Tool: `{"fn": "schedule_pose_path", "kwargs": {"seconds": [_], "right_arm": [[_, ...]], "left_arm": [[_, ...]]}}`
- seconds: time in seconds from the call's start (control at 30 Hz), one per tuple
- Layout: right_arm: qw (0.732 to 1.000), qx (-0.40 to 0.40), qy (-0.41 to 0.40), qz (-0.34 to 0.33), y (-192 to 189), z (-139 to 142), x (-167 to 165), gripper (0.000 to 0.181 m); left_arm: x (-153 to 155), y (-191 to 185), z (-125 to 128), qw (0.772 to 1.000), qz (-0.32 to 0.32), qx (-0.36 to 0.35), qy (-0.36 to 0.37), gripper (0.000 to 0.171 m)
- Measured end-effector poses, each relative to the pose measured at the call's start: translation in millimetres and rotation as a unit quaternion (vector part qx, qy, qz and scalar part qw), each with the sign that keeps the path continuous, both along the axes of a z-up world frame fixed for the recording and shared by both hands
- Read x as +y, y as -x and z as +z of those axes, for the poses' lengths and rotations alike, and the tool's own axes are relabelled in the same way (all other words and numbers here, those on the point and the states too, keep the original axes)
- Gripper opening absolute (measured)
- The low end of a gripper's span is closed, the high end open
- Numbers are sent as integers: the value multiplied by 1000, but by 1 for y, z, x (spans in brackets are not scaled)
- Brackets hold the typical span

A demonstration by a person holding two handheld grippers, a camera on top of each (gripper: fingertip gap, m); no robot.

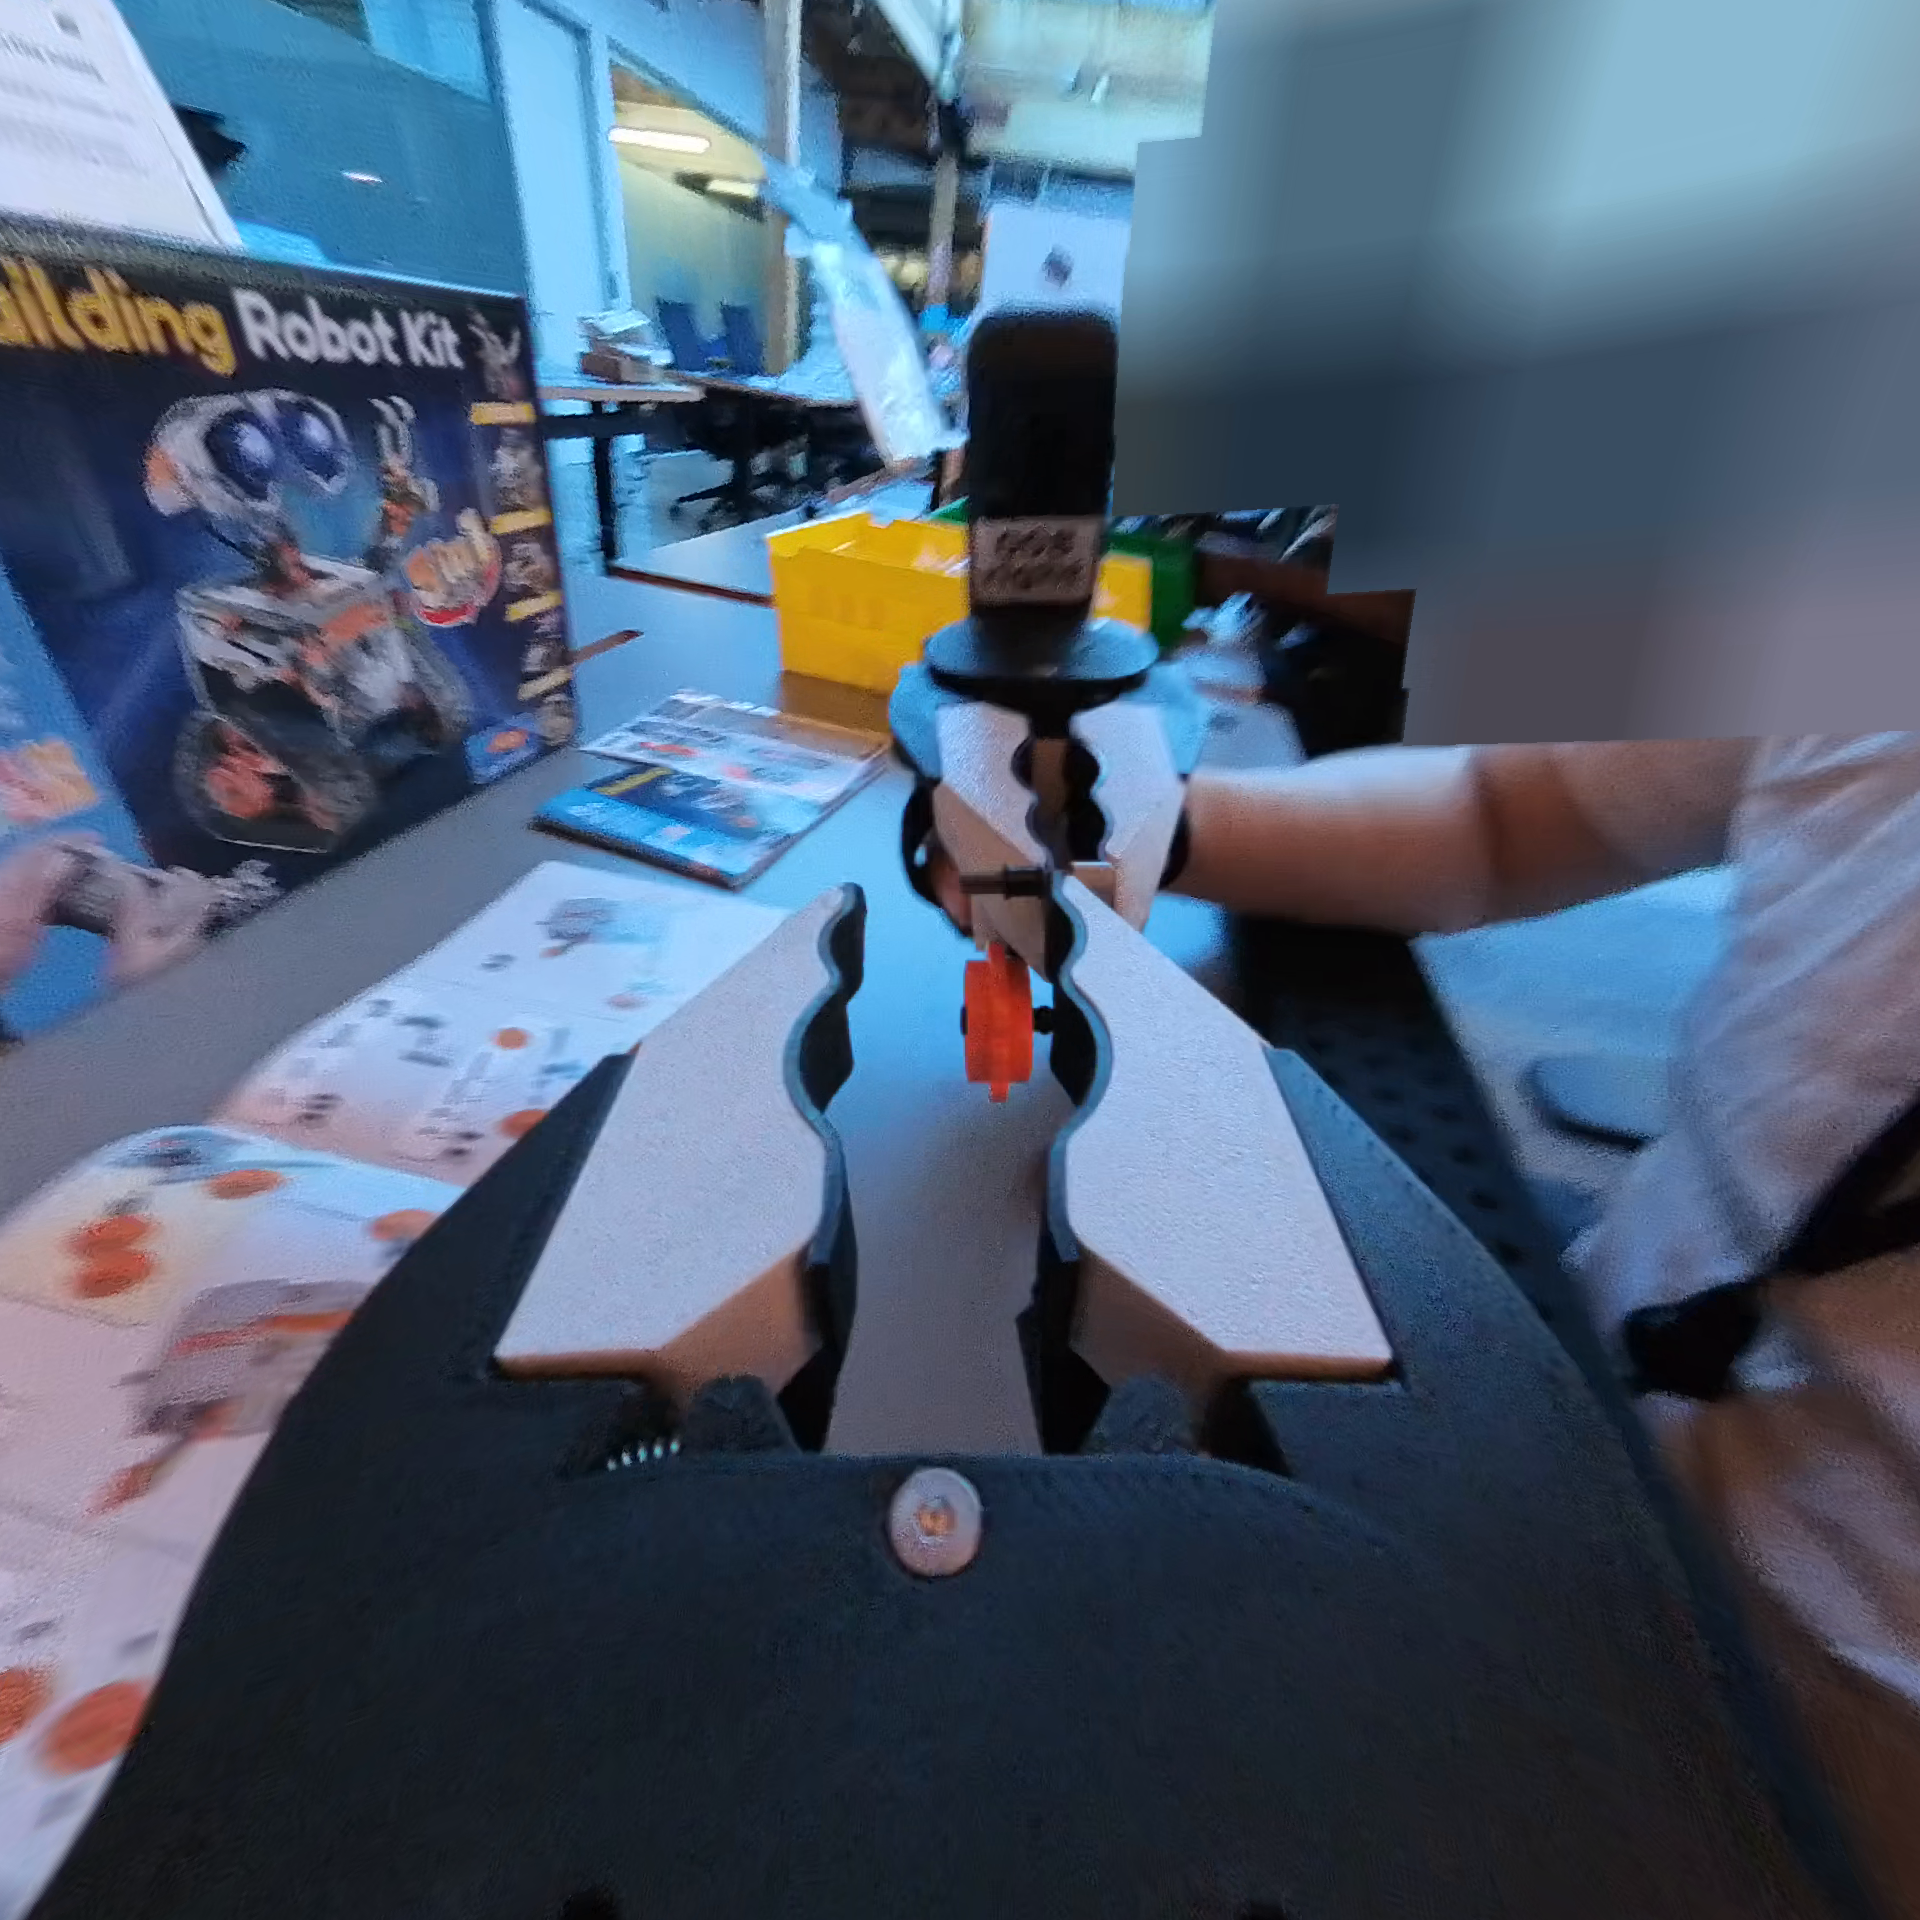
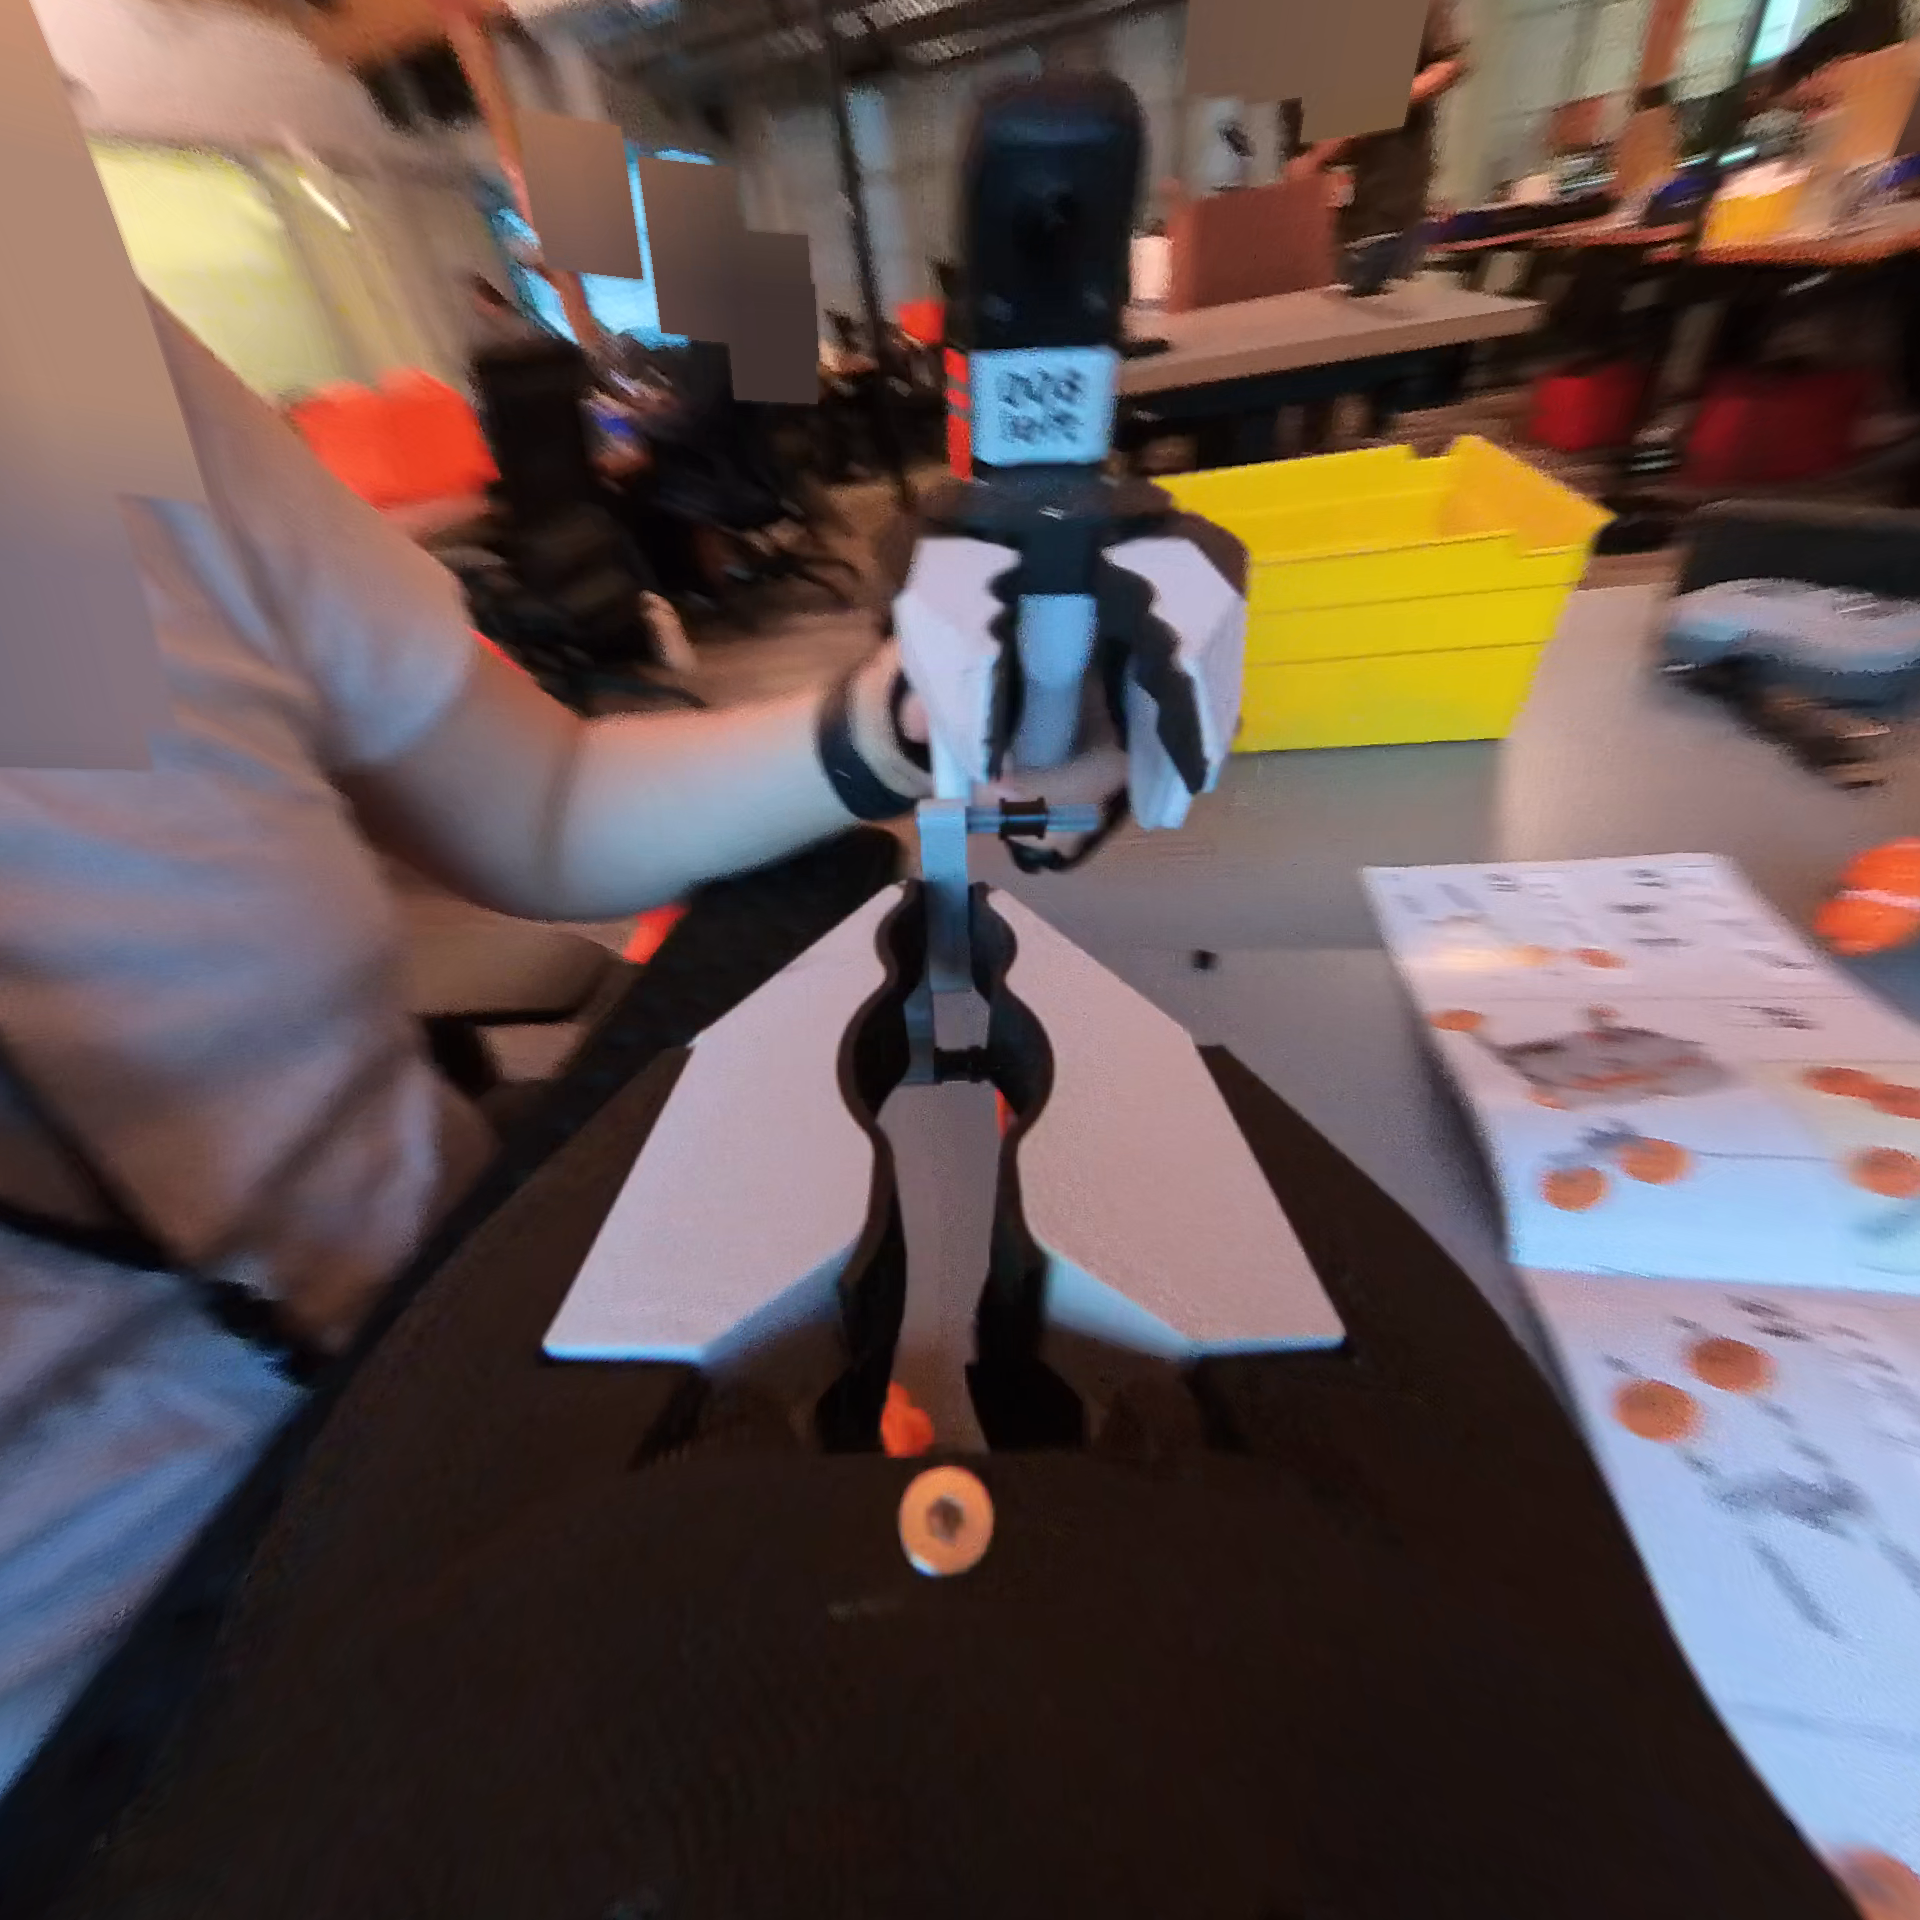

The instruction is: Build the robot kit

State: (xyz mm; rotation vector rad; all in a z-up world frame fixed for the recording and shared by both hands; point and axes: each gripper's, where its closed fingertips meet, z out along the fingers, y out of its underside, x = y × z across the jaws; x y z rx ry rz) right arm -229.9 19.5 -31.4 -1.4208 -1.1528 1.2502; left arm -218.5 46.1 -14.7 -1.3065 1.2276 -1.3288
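My right gripper [image 2: 948, 899] is shut on a small grey beam [image 2: 945, 935] held above the grey table [image 2: 1299, 935]. A thin black axle [image 2: 1023, 821] sticks sideways from the beam's far end, and an orange gear [image 2: 904, 1423] hangs under the beam. My left gripper [image 1: 958, 899] is open and empty and faces the right gripper [image 1: 1049, 831] tip to tip. The axle [image 1: 1013, 881] lies just beyond my left gripper's right fingertip, with the orange gear [image 1: 992, 1023] below it. The left gripper also shows in the right wrist view [image 2: 1060, 675], with its jaws apart just behind the axle.
A robot kit box [image 1: 281, 623] stands at the left. Instruction sheets [image 1: 499, 1039] [image 2: 1662, 1091] and a booklet [image 1: 717, 779] lie on the table. A yellow bin [image 1: 862, 603] [image 2: 1392, 613] and a green bin [image 1: 1153, 582] stand behind. A black perforated mat [image 1: 1382, 1091] lies under a person's forearm [image 1: 1403, 831]. Left and right tips are no more than a few centimetres apart.
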Motion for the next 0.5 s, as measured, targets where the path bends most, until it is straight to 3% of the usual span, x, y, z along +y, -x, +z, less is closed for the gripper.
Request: {"fn": "schedule_pose_path", "kwargs": {"seconds": [0.1, 0.27, 0.5], "right_arm": [[986, 80, 99, 107, -4, 18, -20, 6], [944, 174, 177, 216, -16, 47, -37, 6], [925, 194, 187, 268, -17, 56, -51, 6]], "left_arm": [[-6, 10, 14, 989, -75, -71, 104, 30], [-22, 11, 35, 933, -211, -158, 245, 22], [-43, -3, 47, 909, -271, -178, 262, 9]]}}
